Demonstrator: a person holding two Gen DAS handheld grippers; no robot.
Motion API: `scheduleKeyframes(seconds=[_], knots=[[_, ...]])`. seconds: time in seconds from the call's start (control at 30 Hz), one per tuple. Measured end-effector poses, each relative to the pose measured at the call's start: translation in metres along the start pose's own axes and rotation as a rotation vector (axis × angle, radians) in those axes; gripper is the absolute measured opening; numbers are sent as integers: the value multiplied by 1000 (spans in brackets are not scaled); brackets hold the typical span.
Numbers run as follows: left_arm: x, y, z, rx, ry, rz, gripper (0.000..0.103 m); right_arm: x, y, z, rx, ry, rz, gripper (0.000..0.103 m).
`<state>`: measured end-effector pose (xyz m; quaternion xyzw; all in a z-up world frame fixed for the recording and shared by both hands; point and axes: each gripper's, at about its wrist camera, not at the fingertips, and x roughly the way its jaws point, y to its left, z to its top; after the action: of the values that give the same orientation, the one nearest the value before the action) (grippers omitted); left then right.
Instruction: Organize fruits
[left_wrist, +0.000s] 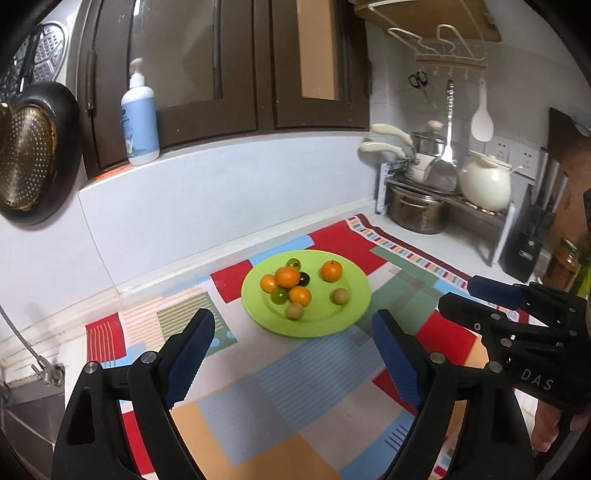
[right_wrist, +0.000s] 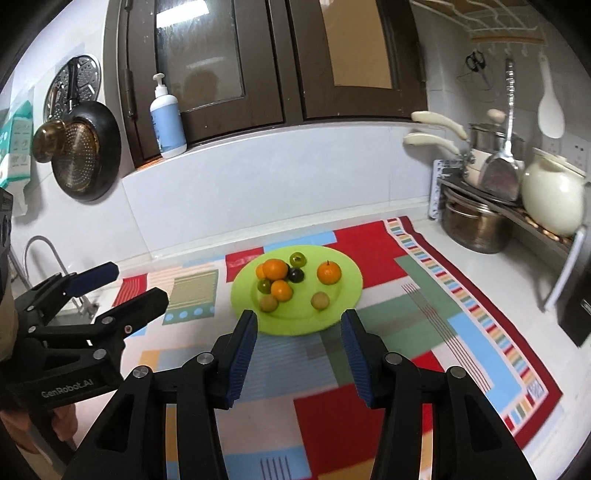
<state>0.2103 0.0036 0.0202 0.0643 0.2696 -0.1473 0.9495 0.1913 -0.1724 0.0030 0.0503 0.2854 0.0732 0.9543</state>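
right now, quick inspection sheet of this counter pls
surface: patterned mat on a white counter.
job's things: green plate holding four orange fruits, two green, one dark, two brownish; one orange fruit sits apart from the cluster.
clutter: pots on a rack, white kettle, pump bottle on the sill.
grippers: left gripper and right gripper both open, empty, short of the plate.
cables: nothing seen.
surroundings: dark cabinet doors, pan on the wall, hanging utensils, faucet at left.

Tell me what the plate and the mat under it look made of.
Plate: probably plastic, uniform lime green with a soft, dull sheen. Mat: apparently woven cloth, matte, printed with colour blocks and stripes, lying flat on the counter.
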Motion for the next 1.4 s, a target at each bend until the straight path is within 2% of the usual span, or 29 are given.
scheduleKeyframes(seconds=[0.27,0.87,1.1,1.4], knots=[[-36,-11,-10,-17,-23,12,90,-37,2,-14,17,1,-25,48],[-117,-60,-40,-42,-79,98,94,-115,-15,-44,-34,-20,10,48],[-135,-71,-50,-49,-86,117,95,-135,-17,-53,-45,-31,19,48],[-152,-77,-58,-57,-95,138,103,-150,-17,-61,-56,-39,31,48]])
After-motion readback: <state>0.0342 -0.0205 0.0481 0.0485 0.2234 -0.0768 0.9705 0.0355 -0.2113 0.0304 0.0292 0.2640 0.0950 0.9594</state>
